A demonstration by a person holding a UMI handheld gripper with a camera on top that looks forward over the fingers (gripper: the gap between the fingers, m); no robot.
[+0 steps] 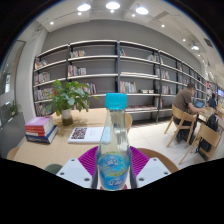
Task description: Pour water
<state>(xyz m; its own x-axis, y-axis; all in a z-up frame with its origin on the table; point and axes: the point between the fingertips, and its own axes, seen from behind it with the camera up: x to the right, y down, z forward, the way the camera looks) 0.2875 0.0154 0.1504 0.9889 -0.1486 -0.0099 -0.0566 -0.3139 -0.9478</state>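
A clear plastic water bottle (114, 150) with a light blue cap (116, 101) and a blue label stands upright between my fingers. My gripper (113, 168) is shut on the bottle, with the magenta pads (88, 160) pressed against its sides. The bottle is held above the wooden table (50, 150), in front of it. No cup or other vessel for water shows in this view.
A stack of books (40, 129) lies on the table beyond the fingers to the left, with a potted plant (67, 98) behind it and a printed sheet (84, 134) nearby. Bookshelves (110, 75) line the back wall. A person (187, 103) sits at desks on the right.
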